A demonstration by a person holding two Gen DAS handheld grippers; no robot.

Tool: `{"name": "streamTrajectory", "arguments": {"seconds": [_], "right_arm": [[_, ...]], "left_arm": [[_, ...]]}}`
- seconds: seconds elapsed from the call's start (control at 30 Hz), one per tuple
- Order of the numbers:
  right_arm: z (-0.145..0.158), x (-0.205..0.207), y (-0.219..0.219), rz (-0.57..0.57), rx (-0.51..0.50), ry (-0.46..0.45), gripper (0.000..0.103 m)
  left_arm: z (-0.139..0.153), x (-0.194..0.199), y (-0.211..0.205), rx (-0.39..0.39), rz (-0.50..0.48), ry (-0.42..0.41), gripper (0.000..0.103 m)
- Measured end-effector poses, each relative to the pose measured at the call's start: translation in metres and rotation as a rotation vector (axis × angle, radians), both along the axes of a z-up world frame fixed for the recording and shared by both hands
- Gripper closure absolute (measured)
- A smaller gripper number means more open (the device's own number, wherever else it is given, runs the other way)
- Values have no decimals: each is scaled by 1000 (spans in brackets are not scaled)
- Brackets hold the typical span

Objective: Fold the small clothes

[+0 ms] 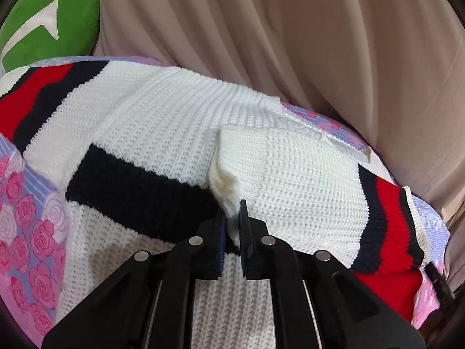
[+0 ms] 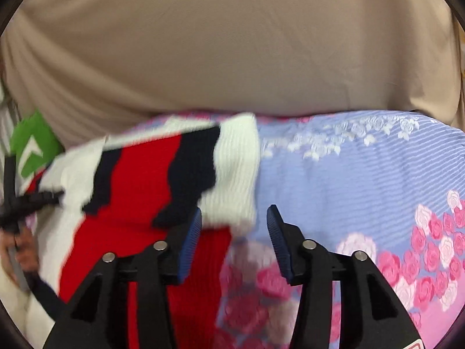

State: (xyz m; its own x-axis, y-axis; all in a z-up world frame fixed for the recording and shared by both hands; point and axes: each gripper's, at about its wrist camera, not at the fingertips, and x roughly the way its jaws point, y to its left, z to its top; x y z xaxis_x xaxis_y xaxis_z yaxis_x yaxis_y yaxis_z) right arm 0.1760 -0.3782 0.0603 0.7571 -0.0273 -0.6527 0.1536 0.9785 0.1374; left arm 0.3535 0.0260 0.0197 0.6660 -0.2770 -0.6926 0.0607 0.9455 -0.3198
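Right now the left hand-held gripper pinches the striped knit sweater's white fold, while the right hand-held gripper gapes empty beside its right sleeve cuff, near the bed's far edge.

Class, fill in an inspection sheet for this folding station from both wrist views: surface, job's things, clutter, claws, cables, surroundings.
Surface: rose-print sheet, lilac and pink.
Job's things: knit sweater, white with navy and red stripes, spread on the sheet; striped sleeve lies beside the right claw.
Clutter: green cushion at the far left edge.
Claws: left claw shut on a white knit fold; right claw open, empty.
Cables: nothing seen.
Surroundings: beige draped fabric behind.
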Motion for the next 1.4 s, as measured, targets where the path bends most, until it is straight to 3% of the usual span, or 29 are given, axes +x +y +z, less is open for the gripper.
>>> {"name": "streamTrajectory", "arguments": {"seconds": [0.07,0.13,0.17,0.27,0.33,0.4,0.47,0.6,0.67,0.7,0.73,0.87,1.0,1.03,1.1,1.17,1.2,1.27,1.33,1.37,1.4], "right_arm": [[-6,17,-5,4,21,72,54],[-4,30,-8,-21,58,51,59],[-1,33,-10,-25,72,37,84],[19,20,-17,-68,150,-102,90],[22,16,-24,-123,117,-102,91],[-6,34,-34,-156,88,38,91],[-7,33,-45,-138,165,57,91],[8,15,-44,-145,168,50,88],[28,6,-48,-206,151,11,87],[36,2,-48,-238,137,-17,78],[47,4,-48,-247,140,-43,77],[62,51,-15,-70,192,-53,81],[38,108,67,219,158,78,83],[26,121,92,294,125,116,85],[15,130,117,341,11,139,87],[17,129,114,357,-55,114,92],[20,131,101,344,-41,110,101],[24,135,58,227,-19,100,103],[25,137,6,5,-99,110,103],[23,135,-18,-52,-70,119,103],[23,128,-43,-63,42,114,103]], "left_arm": [[3,-1,1,-1,-1,0,95],[4,-8,11,3,-1,-2,95],[5,-9,12,5,0,-3,94],[7,-17,16,15,33,-25,94],[8,-22,16,30,48,-33,95],[6,-20,14,36,42,-20,95],[6,-19,13,49,37,-19,95],[6,-19,11,61,34,-22,94],[6,-18,11,62,33,-21,93],[6,-18,11,62,33,-21,93],[5,-18,10,63,32,-21,93],[6,-19,9,68,30,-23,93],[6,-18,9,73,28,-26,93],[7,-19,8,79,28,-28,93],[7,-19,7,87,28,-30,93],[7,-19,7,88,26,-31,93],[6,-19,8,85,25,-31,93],[6,-19,8,83,23,-30,92],[6,-19,7,89,25,-30,92],[6,-19,7,93,25,-31,92],[6,-19,6,97,25,-32,92]]}}
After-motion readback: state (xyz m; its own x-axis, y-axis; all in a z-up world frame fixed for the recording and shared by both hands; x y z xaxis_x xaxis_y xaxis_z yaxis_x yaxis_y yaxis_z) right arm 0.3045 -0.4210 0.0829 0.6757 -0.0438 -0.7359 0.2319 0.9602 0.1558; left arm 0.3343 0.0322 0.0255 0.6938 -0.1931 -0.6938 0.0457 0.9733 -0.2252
